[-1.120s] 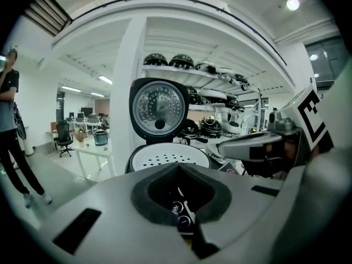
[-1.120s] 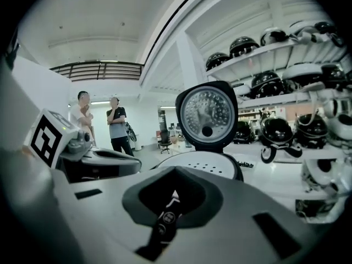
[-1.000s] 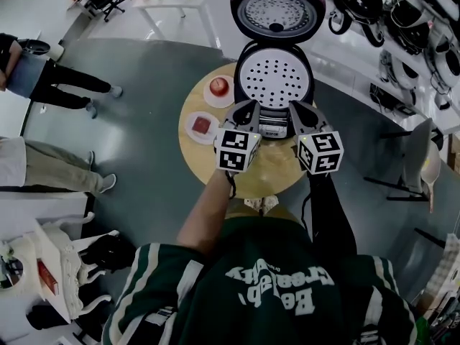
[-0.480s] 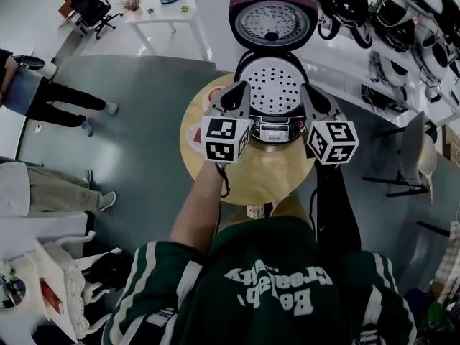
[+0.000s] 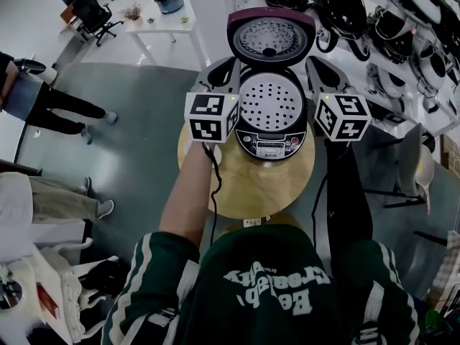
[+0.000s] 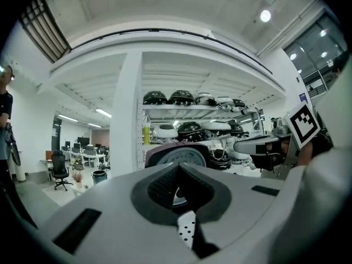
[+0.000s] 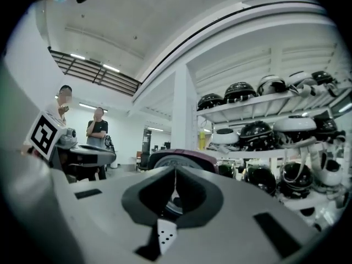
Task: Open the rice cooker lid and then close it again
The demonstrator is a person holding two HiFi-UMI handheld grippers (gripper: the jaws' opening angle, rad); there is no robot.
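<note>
While the white, purple-lidded rice cooker [image 5: 272, 113] sits open on the round wooden table [image 5: 259, 187], my left gripper [image 5: 224, 69] and right gripper [image 5: 316, 67] flank it, jaws of both closed on nothing.

One rice cooker [image 5: 271, 117]; two tools [image 5: 221, 74] [image 5: 318, 70]; one table [image 5: 266, 185]

I read open-plan office lab: white metal shelving [image 7: 258, 109] of round black cookers [image 7: 240, 91], black swivel chair [image 5: 92, 7], white desk [image 5: 162, 21].
</note>
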